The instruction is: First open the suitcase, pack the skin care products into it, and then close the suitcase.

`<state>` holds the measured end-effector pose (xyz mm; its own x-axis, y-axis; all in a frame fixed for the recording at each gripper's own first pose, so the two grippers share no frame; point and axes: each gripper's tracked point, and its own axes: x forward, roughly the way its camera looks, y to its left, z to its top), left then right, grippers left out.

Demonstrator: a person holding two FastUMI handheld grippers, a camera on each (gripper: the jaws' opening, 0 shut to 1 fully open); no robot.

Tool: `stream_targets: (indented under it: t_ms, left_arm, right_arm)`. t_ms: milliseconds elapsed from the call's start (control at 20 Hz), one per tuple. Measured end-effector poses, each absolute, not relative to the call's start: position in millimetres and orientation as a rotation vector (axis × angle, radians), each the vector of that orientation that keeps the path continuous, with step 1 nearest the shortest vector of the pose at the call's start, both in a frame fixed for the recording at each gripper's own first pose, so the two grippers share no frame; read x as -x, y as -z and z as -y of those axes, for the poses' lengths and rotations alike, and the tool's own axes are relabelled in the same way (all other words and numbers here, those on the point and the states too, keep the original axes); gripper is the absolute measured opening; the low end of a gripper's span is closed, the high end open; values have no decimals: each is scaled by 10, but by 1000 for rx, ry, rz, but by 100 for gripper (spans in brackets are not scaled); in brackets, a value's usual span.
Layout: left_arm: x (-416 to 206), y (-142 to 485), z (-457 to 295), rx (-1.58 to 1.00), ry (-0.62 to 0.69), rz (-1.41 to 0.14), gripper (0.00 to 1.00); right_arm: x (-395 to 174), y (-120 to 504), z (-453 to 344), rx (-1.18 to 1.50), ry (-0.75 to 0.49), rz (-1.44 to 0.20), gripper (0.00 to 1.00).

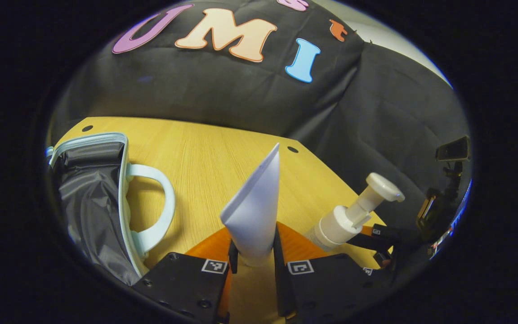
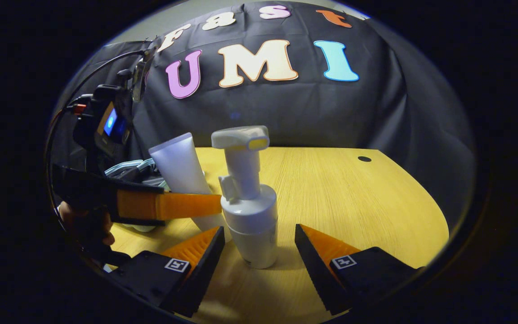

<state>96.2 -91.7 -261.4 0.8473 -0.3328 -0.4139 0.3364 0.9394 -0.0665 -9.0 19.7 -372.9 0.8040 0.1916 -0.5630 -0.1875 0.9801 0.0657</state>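
Left gripper view is showing the open suitcase (image 1: 92, 198) beside its jaws, which are clamping the upright tube (image 1: 255, 207), while right jaws are gaping around the standing pump bottle (image 2: 247, 202).

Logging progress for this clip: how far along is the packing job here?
Done: the suitcase is open, lining visible. In hand: the left gripper is shut on the white tube; the right gripper is open around the pump bottle, standing on the table. Left: packing both and closing.

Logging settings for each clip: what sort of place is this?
Probably a staged recording booth, not a home: black cloth wall, bare wooden table, an open suitcase and skincare pump bottle.
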Motion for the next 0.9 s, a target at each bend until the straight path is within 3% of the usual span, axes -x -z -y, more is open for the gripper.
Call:
stream_targets:
  t_ms: [100,400,750,900]
  left_arm:
    - [-936,2448,877,-8,350,-426,34]
    - [-739,1900,511,-18,300,-443,34]
    - [-476,1342,-449,-16,144,-499,31]
    - [-343,1449,-906,6,104,-601,36]
  right_arm:
    - [45,3751,-231,-19,-211,-617,96]
    - [-92,3698,-306,-24,-218,-609,64]
    - [-216,3235,-489,-24,-221,-620,61]
    - [-309,2980,-783,-24,-258,-622,60]
